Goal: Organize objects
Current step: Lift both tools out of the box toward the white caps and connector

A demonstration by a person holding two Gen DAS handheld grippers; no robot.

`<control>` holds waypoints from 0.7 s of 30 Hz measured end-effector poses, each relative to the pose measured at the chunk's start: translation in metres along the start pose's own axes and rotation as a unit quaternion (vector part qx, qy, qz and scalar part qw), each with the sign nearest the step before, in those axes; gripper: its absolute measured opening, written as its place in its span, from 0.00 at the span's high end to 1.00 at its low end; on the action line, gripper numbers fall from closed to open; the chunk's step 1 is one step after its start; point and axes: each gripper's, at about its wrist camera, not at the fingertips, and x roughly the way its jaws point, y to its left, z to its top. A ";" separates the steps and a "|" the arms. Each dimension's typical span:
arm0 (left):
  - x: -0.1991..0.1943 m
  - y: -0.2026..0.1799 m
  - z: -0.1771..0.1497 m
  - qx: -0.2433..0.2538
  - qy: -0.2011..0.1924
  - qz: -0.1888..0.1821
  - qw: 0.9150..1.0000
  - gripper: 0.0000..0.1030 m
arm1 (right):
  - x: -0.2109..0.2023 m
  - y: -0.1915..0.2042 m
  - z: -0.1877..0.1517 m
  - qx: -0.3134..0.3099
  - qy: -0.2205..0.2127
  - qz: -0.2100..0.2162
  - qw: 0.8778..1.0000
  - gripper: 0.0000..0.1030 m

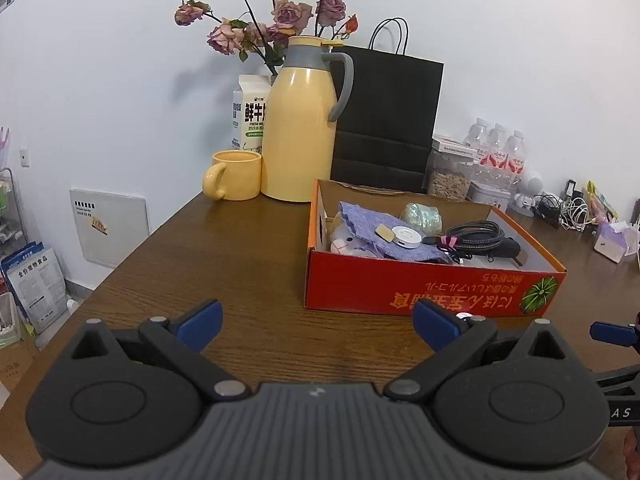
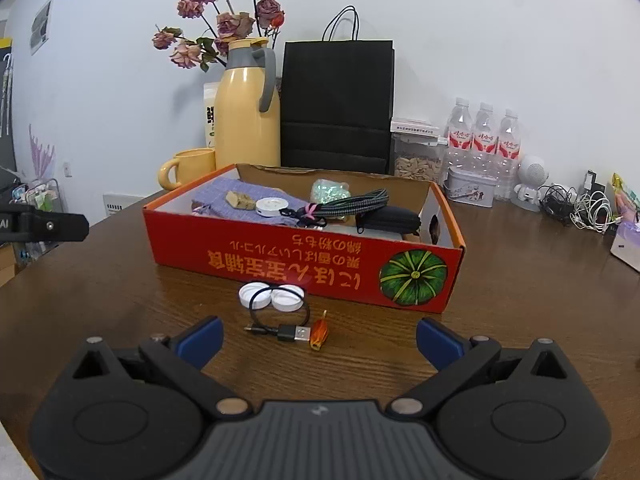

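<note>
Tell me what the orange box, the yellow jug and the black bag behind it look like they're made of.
Orange box: printed cardboard, going by the raw brown inner walls and torn rim. Yellow jug: glossy shell, plastic or coated metal, hard to tell; grey handle looks matte plastic. Black bag: matte paper with sharp creases and thin cord handles.

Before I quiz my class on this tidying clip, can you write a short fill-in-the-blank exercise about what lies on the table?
1. The two white caps lie on the table just in front of the ____ box.
2. The short black cable ends in a ____ plug.
3. The mug beside the thermos is ____ in colour.
4. Both the left claw and the right claw are ____.

Missing words: red; USB; yellow; open
</note>
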 end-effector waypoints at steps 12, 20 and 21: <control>0.007 -0.001 -0.008 0.006 0.009 -0.002 1.000 0.00 | 0.011 -0.003 -0.007 0.004 0.010 -0.002 1.000 0.00; 0.009 0.000 -0.011 0.007 0.009 -0.005 1.000 0.00 | 0.019 -0.008 -0.007 0.008 0.011 -0.002 1.000 0.00; 0.009 0.001 -0.012 0.008 0.008 -0.006 1.000 0.00 | 0.021 -0.010 -0.007 0.010 0.012 -0.003 1.000 0.00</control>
